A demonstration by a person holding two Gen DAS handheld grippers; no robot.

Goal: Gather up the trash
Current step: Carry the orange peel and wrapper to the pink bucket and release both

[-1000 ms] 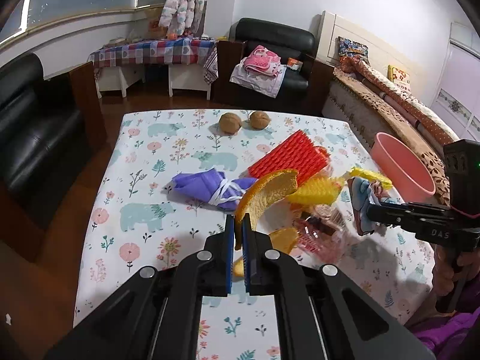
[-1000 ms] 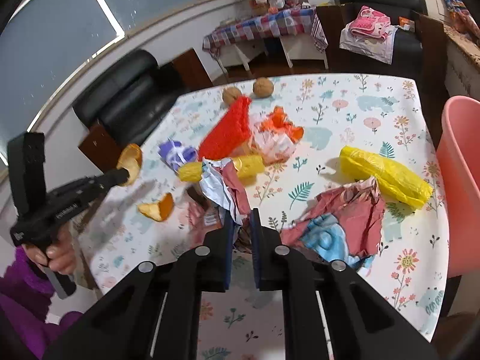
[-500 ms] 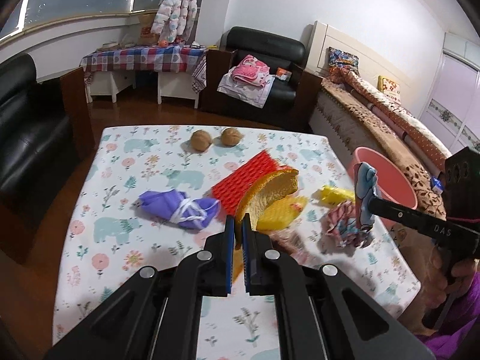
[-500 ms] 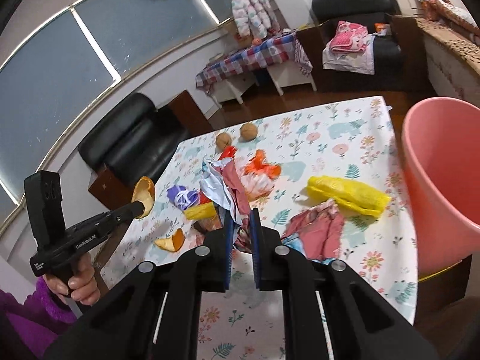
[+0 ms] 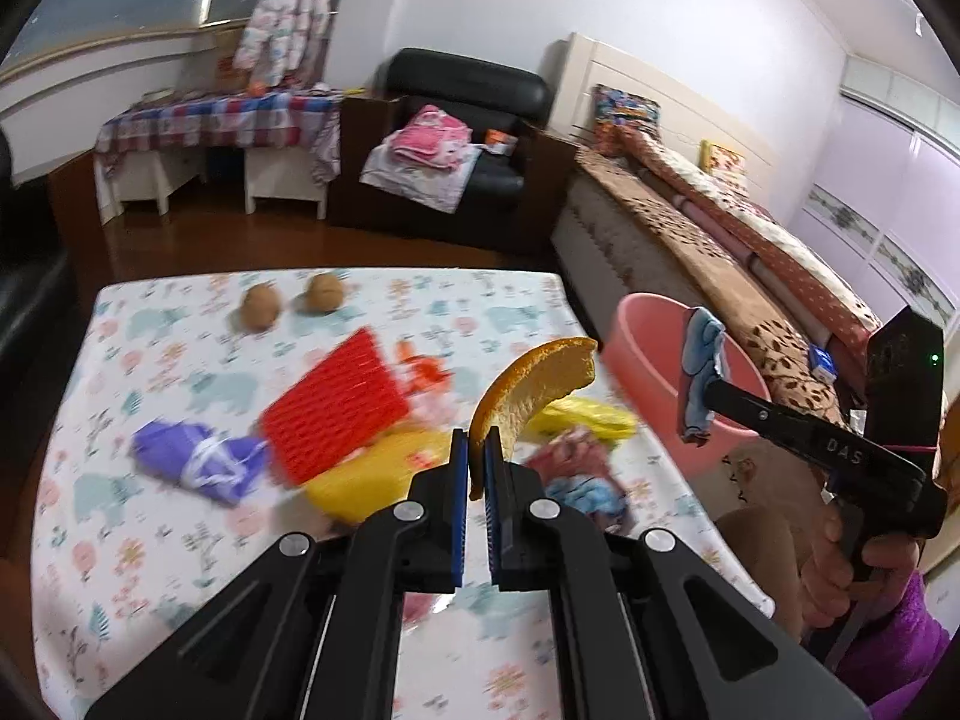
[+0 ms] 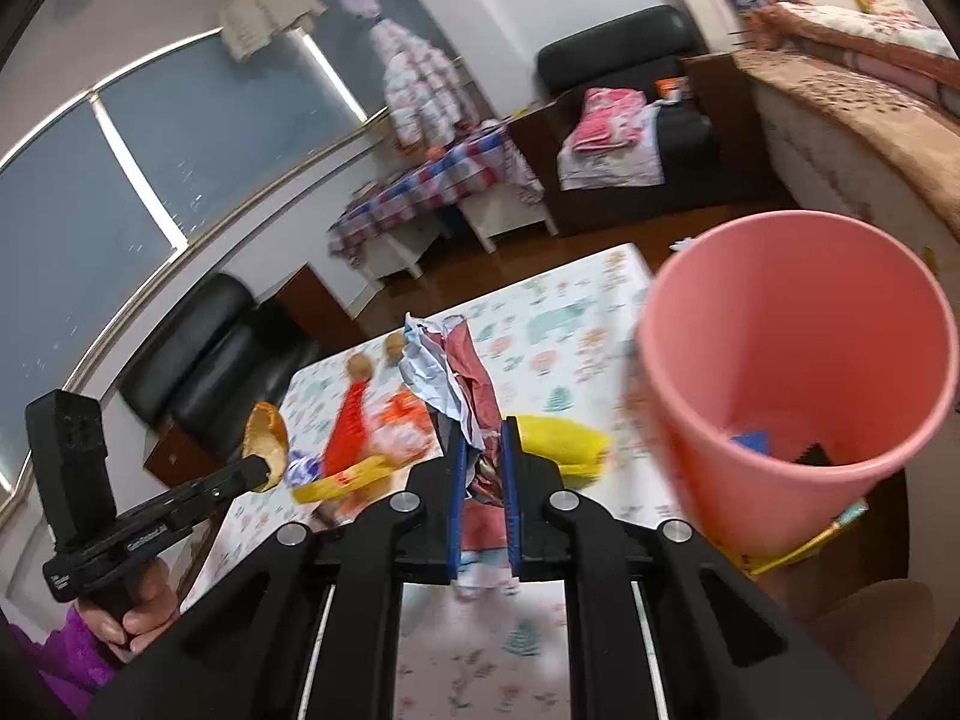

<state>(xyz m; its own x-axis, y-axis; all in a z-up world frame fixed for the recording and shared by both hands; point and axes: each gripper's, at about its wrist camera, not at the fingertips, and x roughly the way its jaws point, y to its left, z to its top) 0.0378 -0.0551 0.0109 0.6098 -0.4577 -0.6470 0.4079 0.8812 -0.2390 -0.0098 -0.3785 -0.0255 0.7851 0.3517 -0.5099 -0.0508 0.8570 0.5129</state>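
left gripper [image 5: 475, 468]: jaws pinching the orange peel [image 5: 534, 387], blue pads pressing on its lower end, peel curving up and right above the table
right gripper [image 6: 481, 468]: jaws clamping a crumpled wrapper [image 6: 462, 378], red, white and blue, sticking up between the blue pads
right gripper seen from the left camera: hanging at the right, its tip with the wrapper over the near rim of the pink bin [image 5: 648, 354]
writing: "DAS" reading on the side of the right gripper body in the left view; white lettering on the left gripper body in the right view, too small to read
hands: a hand [image 5: 840, 564] gripping the right handle, purple sleeve below it; another hand [image 6: 141, 606] gripping the left handle
pink bin: standing just off the table's right edge, open top; a blue scrap [image 6: 750, 441] and a dark scrap lying in the bottom
table [image 5: 150, 552]: cloth printing of bears, flowers and leaves
trash on table: yellow bag [image 5: 372, 474] lying nearest, blurred; purple tied bag [image 5: 192, 462] to its left; red ribbed net [image 5: 336, 402] behind them; second yellow piece [image 5: 591, 414] to the right of the peel; pink-and-blue wrapper [image 5: 576, 474] near it
far table end: two brown round things [image 5: 261, 306] sitting side by side, apart from the pile
room behind: black armchair [image 5: 474, 138] with pink folded clothes, checked-cloth side table [image 5: 222, 120], bed along the right wall
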